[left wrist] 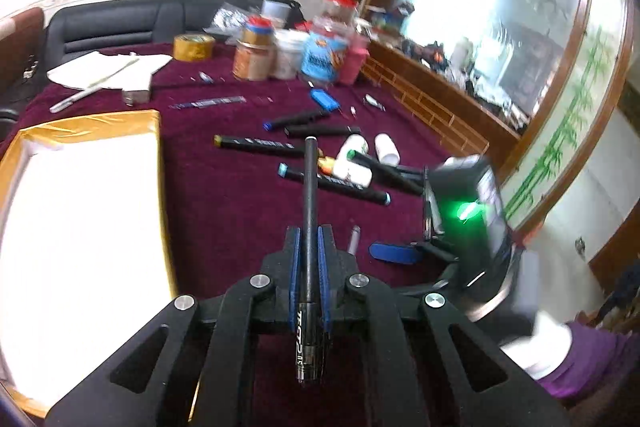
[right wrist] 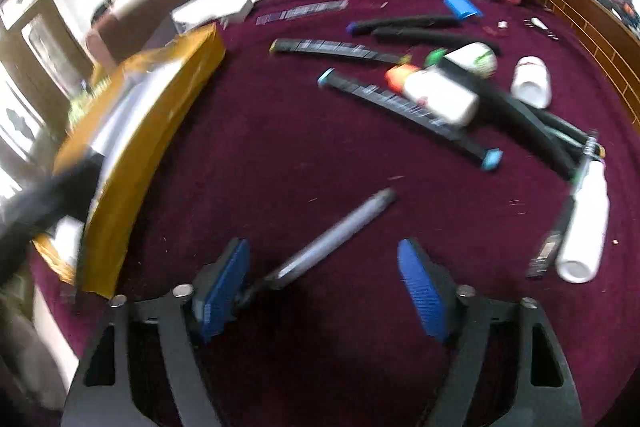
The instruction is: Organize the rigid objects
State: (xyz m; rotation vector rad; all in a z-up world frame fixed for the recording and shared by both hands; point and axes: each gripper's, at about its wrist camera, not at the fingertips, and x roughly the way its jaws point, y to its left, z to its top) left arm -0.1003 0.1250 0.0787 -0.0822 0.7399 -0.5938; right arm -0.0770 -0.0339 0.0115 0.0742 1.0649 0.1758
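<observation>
- Our left gripper (left wrist: 310,239) is clamped on a black pen (left wrist: 309,211) – the blue pads press its barrel from both sides, the pen running lengthwise between them with its tip pointing away from us, above the maroon tablecloth (left wrist: 224,195).
- Our right gripper (right wrist: 326,267) stands with its jaws apart, nothing pressed between them; a grey pen (right wrist: 336,239) lies on the cloth in the gap, its near end just beside the left blue pad.
- To the left, in both views, sits a gold-edged box (left wrist: 80,211) with a white inside.
- Beyond the grippers we see a loose pile of black markers (right wrist: 408,111) with coloured caps, tangled with small white bottles (right wrist: 530,81) – some touching, some crossing.
- A larger white bottle (right wrist: 584,223) lies on its side at the right edge of the right wrist view.
- A blue lighter (right wrist: 462,7) lies further back.
- At the far end stand jars and tubs (left wrist: 288,47) and a roll of brown tape (left wrist: 192,47).
</observation>
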